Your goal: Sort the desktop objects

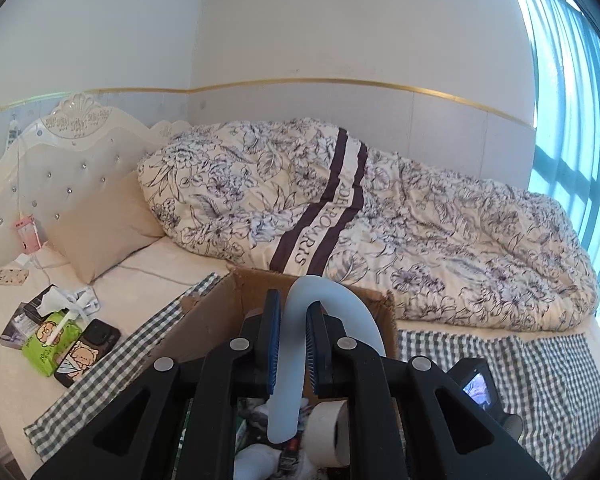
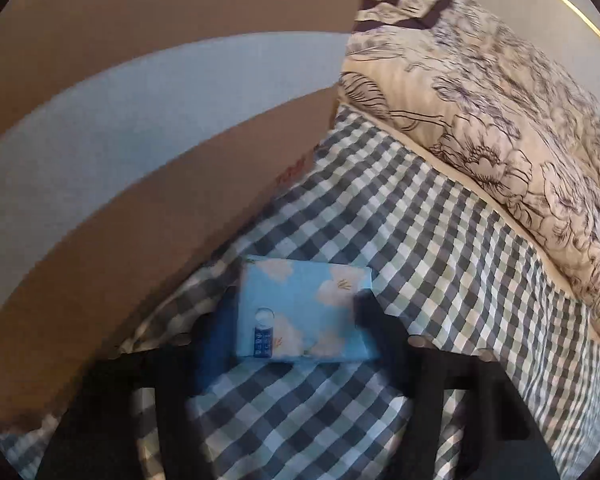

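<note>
My left gripper (image 1: 293, 344) is shut on a pale blue U-shaped band (image 1: 300, 292) and holds it above an open cardboard box (image 1: 204, 320). In the box lie a toilet roll (image 1: 328, 428) and white cloth items. The right wrist view shows my right gripper (image 2: 296, 320) with its jaws against both sides of a sky-blue tissue pack (image 2: 304, 312) printed with white flowers. That pack rests low on the checked cloth (image 2: 420, 240), right beside the cardboard box's outer wall (image 2: 140, 200). Part of the right gripper (image 1: 476, 384) also shows to the right of the box.
The box stands on a bed. A flowered quilt (image 1: 380, 220) is heaped behind it and a beige pillow (image 1: 100, 224) lies at the left. A green tissue pack (image 1: 50, 340), a phone in a cartoon case (image 1: 88, 352) and small boxes lie left of the box.
</note>
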Available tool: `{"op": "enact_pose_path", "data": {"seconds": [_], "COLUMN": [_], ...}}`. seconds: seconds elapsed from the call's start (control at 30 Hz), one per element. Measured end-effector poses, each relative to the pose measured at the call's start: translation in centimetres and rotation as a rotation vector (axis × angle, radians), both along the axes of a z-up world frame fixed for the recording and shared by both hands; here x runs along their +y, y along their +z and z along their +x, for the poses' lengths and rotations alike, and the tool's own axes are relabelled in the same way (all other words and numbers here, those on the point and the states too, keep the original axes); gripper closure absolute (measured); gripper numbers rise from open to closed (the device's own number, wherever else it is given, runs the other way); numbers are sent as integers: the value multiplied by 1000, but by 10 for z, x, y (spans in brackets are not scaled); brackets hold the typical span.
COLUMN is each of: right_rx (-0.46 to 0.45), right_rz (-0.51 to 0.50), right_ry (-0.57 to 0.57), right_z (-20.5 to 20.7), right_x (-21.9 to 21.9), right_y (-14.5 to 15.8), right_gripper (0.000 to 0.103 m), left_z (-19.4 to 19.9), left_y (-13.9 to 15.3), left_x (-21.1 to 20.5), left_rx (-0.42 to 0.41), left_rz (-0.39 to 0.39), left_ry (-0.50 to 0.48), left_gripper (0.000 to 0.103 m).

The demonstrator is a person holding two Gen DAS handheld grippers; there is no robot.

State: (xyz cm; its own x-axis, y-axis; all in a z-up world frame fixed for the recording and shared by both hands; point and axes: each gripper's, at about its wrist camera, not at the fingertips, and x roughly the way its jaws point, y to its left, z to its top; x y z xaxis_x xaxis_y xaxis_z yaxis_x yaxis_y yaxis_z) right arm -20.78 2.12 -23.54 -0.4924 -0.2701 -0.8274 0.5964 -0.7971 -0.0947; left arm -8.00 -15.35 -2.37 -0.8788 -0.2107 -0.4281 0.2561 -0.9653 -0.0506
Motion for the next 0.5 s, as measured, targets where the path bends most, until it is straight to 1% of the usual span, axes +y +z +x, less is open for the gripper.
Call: {"op": "enact_pose_path", "data": {"seconds": [0.03, 0.1, 0.23, 0.37, 0.5], "right_rx": [-25, -48, -43, 12, 109], "right_rz": [-42, -66, -113, -184, -256], "right_ry": [-13, -33, -68, -107, -108], "right_z": [-3, -5, 1, 9, 18], "right_x": [5, 11, 24, 38, 35], "right_y": [3, 8, 24, 57, 106], "right_gripper": [54, 54, 54, 54, 54], "left_z": [-1, -4, -8, -11, -17], "left_y": [-1, -5, -12, -18, -25], "left_x": [-2, -8, -16, -19, -21], "left_rx": [-9, -33, -66, -101, -147], "left_rz": [1, 3, 10, 5, 12], "left_ry": [0, -1, -1, -15, -37], "left_gripper": [92, 92, 92, 92, 92]}}
